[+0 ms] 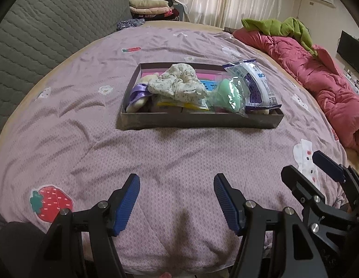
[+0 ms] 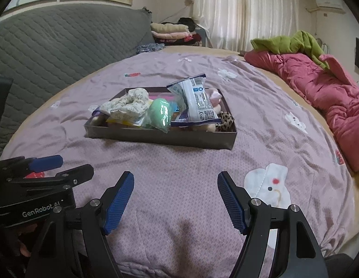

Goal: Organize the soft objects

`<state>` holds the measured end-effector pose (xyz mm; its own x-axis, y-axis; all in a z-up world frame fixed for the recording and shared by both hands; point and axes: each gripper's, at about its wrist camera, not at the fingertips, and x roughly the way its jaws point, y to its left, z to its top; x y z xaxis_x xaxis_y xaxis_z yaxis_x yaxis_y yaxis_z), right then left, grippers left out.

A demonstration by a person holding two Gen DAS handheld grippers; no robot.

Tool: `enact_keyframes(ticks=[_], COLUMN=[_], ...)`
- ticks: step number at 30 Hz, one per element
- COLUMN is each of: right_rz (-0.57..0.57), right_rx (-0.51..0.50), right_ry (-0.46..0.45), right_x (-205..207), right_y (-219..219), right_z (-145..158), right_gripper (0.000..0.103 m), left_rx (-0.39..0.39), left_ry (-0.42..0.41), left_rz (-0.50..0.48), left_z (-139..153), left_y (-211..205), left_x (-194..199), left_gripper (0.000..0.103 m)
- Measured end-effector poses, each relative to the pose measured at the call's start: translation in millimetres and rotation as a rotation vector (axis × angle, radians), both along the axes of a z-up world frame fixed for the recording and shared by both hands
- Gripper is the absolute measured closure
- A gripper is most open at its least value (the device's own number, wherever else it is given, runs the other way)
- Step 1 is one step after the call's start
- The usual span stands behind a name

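A shallow dark box (image 1: 193,120) (image 2: 156,136) rests on the purple bedspread and holds soft items. Among them are a floral scrunchie (image 1: 177,83) (image 2: 126,105), a green sponge in clear wrap (image 1: 230,97) (image 2: 159,111), a white and blue packet (image 1: 260,85) (image 2: 198,99), a purple ribbon (image 1: 138,92) and a leopard scrunchie (image 2: 226,119). My left gripper (image 1: 177,180) hangs open over bare bedspread, well short of the box. My right gripper (image 2: 176,178) is open too, with nothing between its fingers. Each gripper shows at the edge of the other's view.
A grey quilted headboard (image 1: 40,34) lines the left side. A crumpled pink duvet (image 1: 318,81) with a green cloth (image 1: 283,26) lies along the right. Folded clothes (image 1: 149,9) are stacked at the back near white curtains. Strawberry patch (image 1: 49,202) on the bedspread near me.
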<state>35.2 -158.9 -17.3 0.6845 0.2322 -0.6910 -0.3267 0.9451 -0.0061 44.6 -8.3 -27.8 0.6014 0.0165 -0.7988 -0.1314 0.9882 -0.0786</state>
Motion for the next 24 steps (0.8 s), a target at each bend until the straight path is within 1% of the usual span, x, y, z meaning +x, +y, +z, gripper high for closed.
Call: enact_keyframes(ticks=[15,24], right_rz=[-0.018,-0.013], right_rx=[0.025,0.018], right_ry=[0.03,0.039], right_x=[1.9,2.0], right_y=[-3.1,-2.0], right_z=[-7.0,-10.0], right_gripper=[0.027,0.027], left_rx=[-0.002,-0.008], left_ry=[0.007,0.018], left_rz=[0.005,0.011], left_z=[-1.8,-4.0], left_y=[0.6,3.0], left_x=[-1.1,0.9], left_gripper=[0.037,0.037])
